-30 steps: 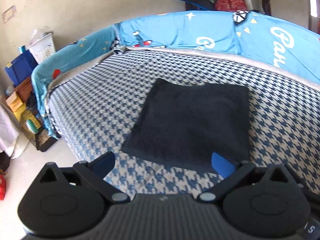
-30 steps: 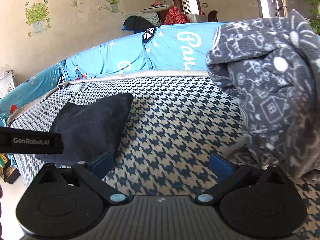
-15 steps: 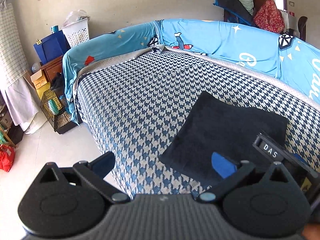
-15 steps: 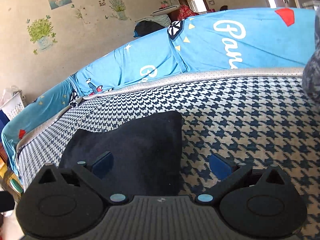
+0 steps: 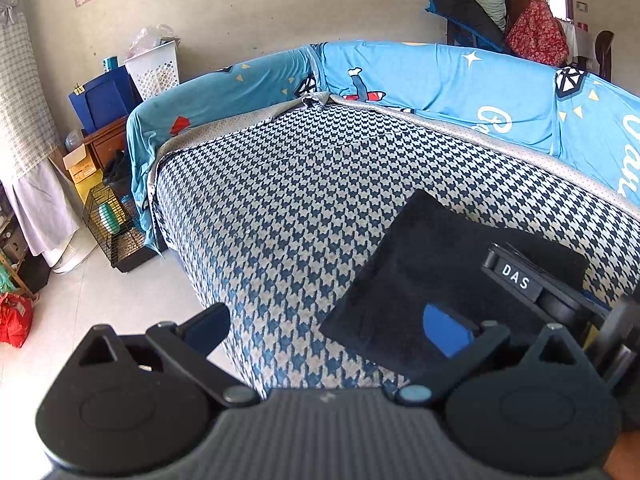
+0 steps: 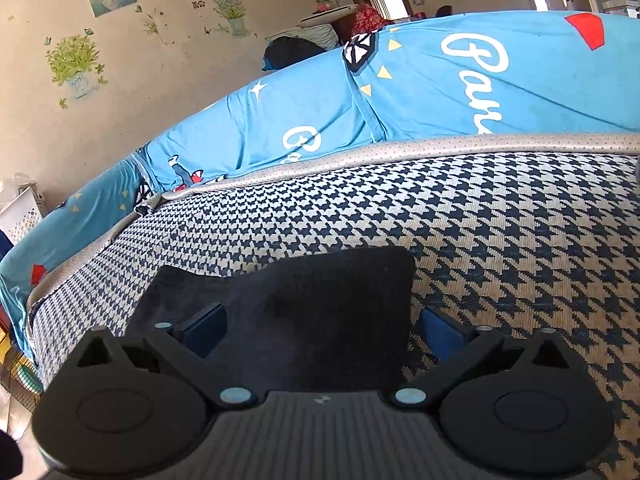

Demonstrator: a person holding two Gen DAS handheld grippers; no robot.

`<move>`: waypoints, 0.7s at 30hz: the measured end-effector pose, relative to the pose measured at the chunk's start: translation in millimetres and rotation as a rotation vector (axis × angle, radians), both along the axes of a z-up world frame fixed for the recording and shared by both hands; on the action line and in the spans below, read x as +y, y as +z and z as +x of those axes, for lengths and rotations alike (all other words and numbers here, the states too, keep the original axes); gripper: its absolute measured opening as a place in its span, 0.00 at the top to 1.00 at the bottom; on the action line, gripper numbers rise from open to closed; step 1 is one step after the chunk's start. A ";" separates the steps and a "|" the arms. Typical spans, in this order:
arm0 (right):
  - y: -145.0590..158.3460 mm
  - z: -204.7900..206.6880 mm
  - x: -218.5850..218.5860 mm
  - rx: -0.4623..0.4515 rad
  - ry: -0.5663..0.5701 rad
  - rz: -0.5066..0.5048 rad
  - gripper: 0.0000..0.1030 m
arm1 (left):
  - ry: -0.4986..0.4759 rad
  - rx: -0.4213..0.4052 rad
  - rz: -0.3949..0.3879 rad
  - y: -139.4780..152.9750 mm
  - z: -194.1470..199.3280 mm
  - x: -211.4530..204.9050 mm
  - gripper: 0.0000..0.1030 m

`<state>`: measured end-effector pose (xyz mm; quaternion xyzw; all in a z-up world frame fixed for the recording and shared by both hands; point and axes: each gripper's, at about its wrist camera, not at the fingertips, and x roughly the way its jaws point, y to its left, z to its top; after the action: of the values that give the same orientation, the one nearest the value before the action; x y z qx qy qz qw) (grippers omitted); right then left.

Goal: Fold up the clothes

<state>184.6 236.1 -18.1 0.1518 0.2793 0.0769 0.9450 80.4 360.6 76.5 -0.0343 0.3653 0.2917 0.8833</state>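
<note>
Floor (image 5: 80, 304) and wire cage (image 5: 114, 236), frame left, appear only in the left wrist view. Folded dark cloth (image 5: 432, 280) lies flat on houndstooth sofa (image 5: 300, 184), lower right, roughly square, one corner pointing up-frame. Left gripper (image 5: 326, 326) spread, empty. Right gripper (image 6: 320, 326) spread, straddling the cloth (image 6: 320, 312), centre-bottom.

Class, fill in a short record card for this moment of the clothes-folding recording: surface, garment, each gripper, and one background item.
surface: sofa seat with a navy-and-cream houndstooth cover
garment: dark navy folded cloth, lying flat near the seat's front edge
left gripper: fingers open, empty, one blue pad over the cloth's near corner
right gripper: fingers open, empty, low over the cloth, straddling it
backrest: bright blue printed cover with white lettering
background: white perforated laundry basket by the wall
</note>
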 end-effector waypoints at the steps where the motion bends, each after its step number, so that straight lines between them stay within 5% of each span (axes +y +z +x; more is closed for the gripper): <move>1: 4.0 -5.6 -1.9 -0.002 0.003 -0.010 0.00 | -0.002 0.001 0.000 -0.2 -0.3 -1.0 0.00; 11: 38.6 -86.5 -50.9 -0.038 -0.075 -0.072 0.00 | -0.040 -0.009 0.021 -12.5 -7.8 -16.1 0.00; 21: 60.5 -172.7 -119.3 -0.039 -0.192 -0.105 0.00 | -0.285 0.073 0.052 -52.4 -17.0 -85.1 0.00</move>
<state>12.0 116.8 42.4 0.1264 0.2485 -0.0259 0.9600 63.4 275.5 24.1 0.0515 0.3906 0.1736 0.9026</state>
